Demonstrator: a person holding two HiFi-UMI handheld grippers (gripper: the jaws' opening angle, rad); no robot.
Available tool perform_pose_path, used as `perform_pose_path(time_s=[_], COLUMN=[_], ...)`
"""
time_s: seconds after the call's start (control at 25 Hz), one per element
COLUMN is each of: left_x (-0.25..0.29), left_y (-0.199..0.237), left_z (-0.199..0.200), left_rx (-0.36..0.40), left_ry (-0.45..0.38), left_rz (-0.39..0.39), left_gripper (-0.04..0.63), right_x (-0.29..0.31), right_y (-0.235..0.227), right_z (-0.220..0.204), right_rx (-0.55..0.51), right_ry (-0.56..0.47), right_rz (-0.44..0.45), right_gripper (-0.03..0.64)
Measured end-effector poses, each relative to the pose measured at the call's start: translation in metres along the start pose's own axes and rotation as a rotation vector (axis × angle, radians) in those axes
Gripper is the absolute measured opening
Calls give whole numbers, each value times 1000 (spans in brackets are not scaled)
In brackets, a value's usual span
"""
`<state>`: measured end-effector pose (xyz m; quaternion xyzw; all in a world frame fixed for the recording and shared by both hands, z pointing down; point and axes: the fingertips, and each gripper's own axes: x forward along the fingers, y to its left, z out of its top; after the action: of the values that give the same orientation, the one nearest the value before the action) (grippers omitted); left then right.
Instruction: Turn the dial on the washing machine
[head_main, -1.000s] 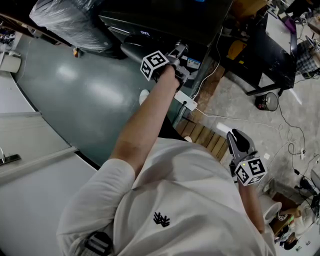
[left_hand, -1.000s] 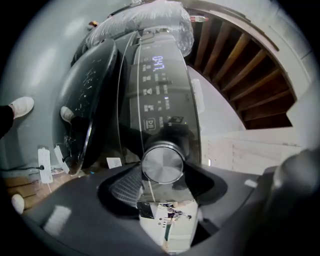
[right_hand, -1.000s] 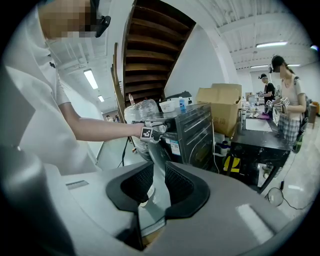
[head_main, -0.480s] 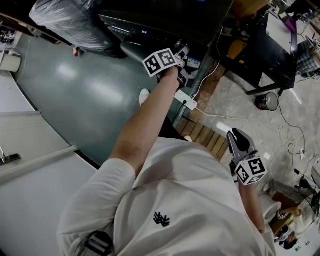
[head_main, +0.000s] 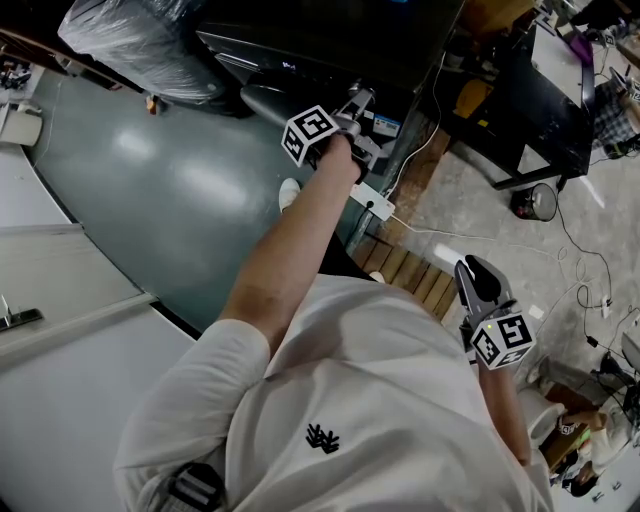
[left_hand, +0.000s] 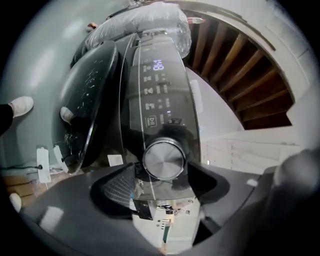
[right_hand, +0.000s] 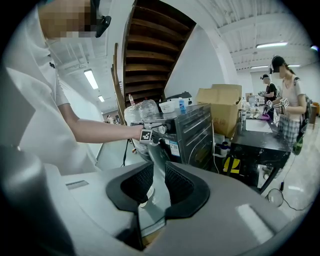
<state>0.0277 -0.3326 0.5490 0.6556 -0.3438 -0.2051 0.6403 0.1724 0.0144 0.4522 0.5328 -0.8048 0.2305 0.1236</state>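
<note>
The washing machine (left_hand: 160, 95) fills the left gripper view, its lit control panel above a round silver dial (left_hand: 164, 159). My left gripper (left_hand: 164, 176) is at the dial, which stands between its two dark pads. The jaws are opening, and a gap shows on each side of the dial. In the head view the left gripper (head_main: 356, 102) reaches the machine's front (head_main: 290, 66) at arm's length. My right gripper (head_main: 478, 282) hangs low at my right side, far from the machine. Its jaws (right_hand: 159, 167) are drawn close together and hold nothing.
The machine's dark round door (left_hand: 90, 100) is left of the dial. A white power strip (head_main: 370, 203) and wooden slats (head_main: 410, 275) lie on the floor below it. A plastic-wrapped bundle (head_main: 140, 45) sits at the left, a black table (head_main: 540, 110) at the right. People stand beyond a cardboard box (right_hand: 220, 100).
The left gripper's marker cube rolled to one side at the dial, then rolled back to about where it was. The right gripper has stayed put.
</note>
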Motion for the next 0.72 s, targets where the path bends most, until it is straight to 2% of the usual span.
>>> perform_pose_path(time_s=[0.28, 0.44, 0.56, 0.72], left_x=[0, -1, 0, 3], left_y=[1, -1, 2, 3], left_z=[-8, -7, -2, 1], left_rx=[-125, -177, -172, -124], left_ry=[-7, -48, -68, -55], left_rz=[-37, -47, -29, 1], left_gripper=[362, 362, 360, 360], right_x=[0, -1, -1, -1], right_y=[0, -1, -2, -2], right_z=[-3, -4, -4, -5], right_rx=[2, 1, 3, 7], right_ry=[-3, -3, -4, -3], right_rz=[3, 1, -2, -4], right_gripper=[70, 69, 69, 69])
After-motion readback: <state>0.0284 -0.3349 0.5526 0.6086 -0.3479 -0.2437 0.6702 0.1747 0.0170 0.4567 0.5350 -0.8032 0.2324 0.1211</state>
